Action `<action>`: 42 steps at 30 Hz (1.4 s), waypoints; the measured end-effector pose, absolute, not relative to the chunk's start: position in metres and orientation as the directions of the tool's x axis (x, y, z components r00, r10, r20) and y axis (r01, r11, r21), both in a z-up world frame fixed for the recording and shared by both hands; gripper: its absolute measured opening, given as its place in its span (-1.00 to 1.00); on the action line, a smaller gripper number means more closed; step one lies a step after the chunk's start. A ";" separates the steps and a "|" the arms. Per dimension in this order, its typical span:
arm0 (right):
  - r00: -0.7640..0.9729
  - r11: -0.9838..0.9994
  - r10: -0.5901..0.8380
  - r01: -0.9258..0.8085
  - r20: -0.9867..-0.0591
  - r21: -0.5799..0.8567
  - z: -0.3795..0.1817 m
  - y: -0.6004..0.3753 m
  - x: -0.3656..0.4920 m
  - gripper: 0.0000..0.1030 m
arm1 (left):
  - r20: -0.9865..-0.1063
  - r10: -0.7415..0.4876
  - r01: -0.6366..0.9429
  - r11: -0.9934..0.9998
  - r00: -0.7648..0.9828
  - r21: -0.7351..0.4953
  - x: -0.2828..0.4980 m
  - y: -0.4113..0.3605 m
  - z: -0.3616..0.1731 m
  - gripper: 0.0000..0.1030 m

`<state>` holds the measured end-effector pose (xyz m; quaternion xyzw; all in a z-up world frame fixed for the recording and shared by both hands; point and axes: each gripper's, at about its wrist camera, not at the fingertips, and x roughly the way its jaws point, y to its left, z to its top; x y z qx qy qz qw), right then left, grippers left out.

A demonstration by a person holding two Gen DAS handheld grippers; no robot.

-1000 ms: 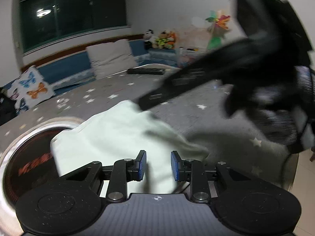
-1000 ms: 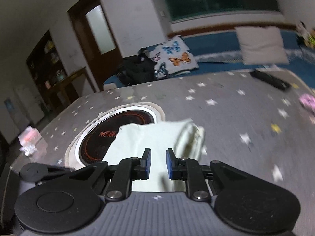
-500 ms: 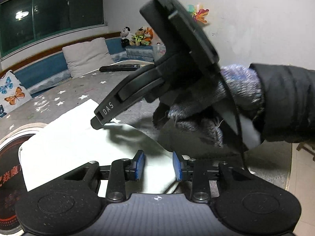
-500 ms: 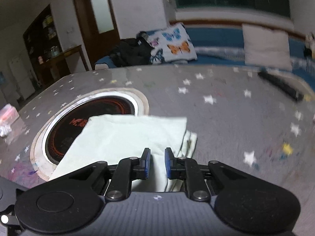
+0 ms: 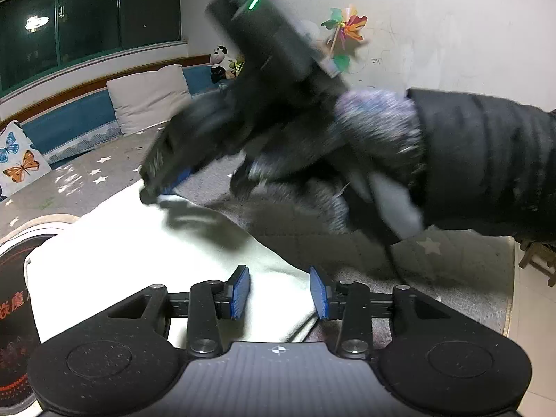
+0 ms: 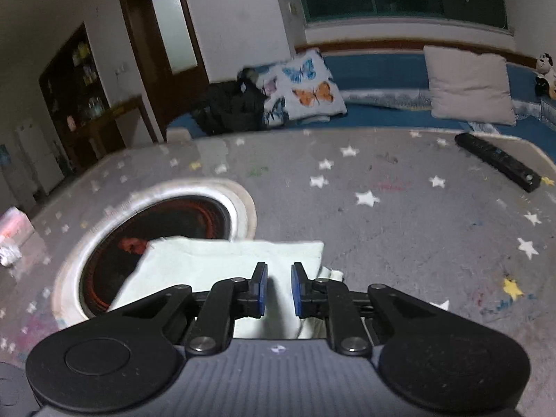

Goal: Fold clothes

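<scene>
A pale green folded garment [image 5: 139,253] lies flat on the grey star-patterned table, partly over a round cooktop. My left gripper [image 5: 279,292] is open above the garment's near right corner, nothing between its blue pads. My right gripper [image 5: 166,187], blurred, held by a gloved hand, reaches in from the right with its tip at the garment's far edge. In the right wrist view the garment [image 6: 222,264] lies under my right gripper [image 6: 278,288], whose pads stand a little apart and hold nothing.
The round black cooktop [image 6: 194,215] with a white rim is set in the table [image 6: 399,236]. A black remote [image 6: 497,161] lies at the far right. A cushioned bench with pillows [image 6: 469,85] runs behind. A plastic packet [image 6: 12,232] is at the table's left edge.
My left gripper's pads have spread wider. My right gripper has swung down and its tip now meets the garment's far edge. The garment lies flatter than a second ago.
</scene>
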<state>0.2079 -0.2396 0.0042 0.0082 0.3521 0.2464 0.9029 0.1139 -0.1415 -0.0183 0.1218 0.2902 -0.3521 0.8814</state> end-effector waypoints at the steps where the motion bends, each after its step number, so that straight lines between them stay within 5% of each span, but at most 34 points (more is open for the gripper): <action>1: 0.624 0.881 0.445 -0.433 -0.643 0.189 -0.001 -0.236 0.212 -0.72 | -0.597 -0.551 0.691 0.723 0.583 0.008 0.114 -0.141 -0.018 -0.18; 16: 0.630 0.852 0.495 -0.489 -0.598 0.188 0.028 -0.226 0.177 -0.68 | -0.573 -0.542 0.654 0.756 0.615 -0.013 0.091 -0.111 0.002 0.01; 42: 0.608 0.836 0.513 -0.514 -0.606 0.192 0.001 -0.245 0.107 -0.60 | -0.576 -0.353 0.366 0.925 0.737 -0.099 0.128 -0.011 0.022 -0.05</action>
